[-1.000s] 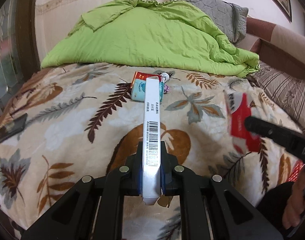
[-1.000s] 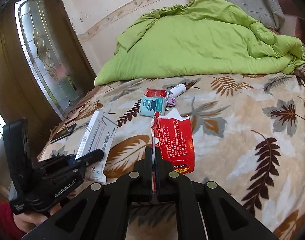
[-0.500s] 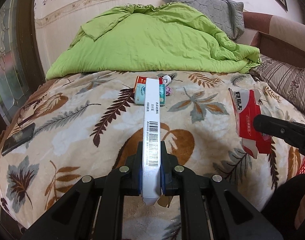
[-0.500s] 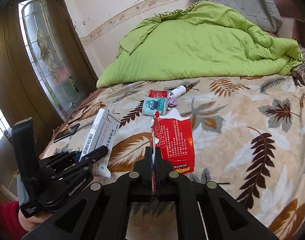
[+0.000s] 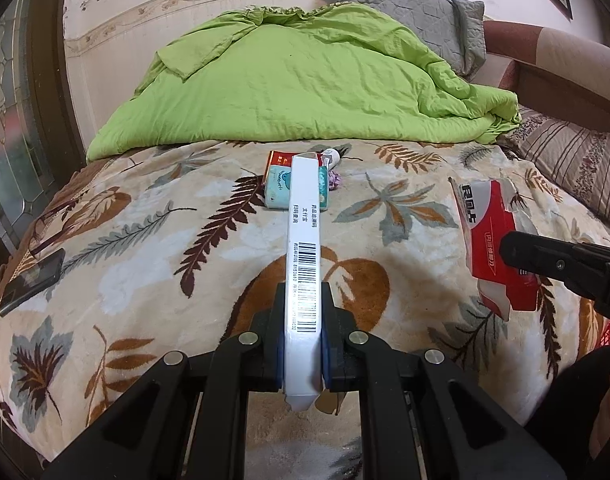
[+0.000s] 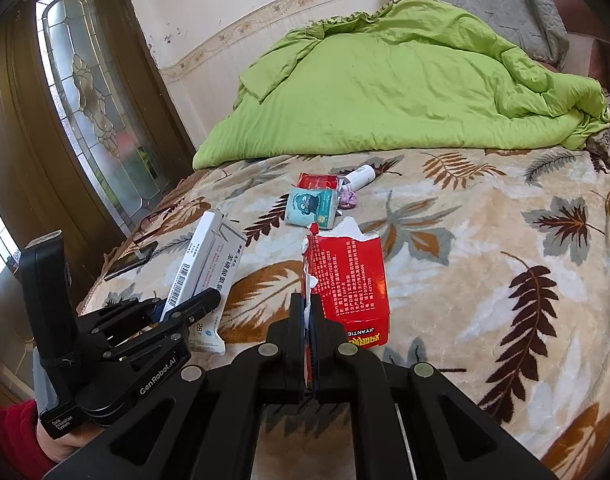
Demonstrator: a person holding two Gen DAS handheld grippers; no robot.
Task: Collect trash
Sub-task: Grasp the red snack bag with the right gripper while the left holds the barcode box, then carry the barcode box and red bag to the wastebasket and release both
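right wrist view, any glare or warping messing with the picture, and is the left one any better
Right wrist view: fisheye bends the glass door, daylight blows out the left edge, torn red carton sharp. Left wrist view: even light, slight glare on the white box by its barcode, wall border curved, corners vignetted.

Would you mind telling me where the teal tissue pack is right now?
The teal tissue pack lies mid-bed on the leaf-print blanket, just in front of a flat red packet and beside a purple wrapper, short of the green duvet.
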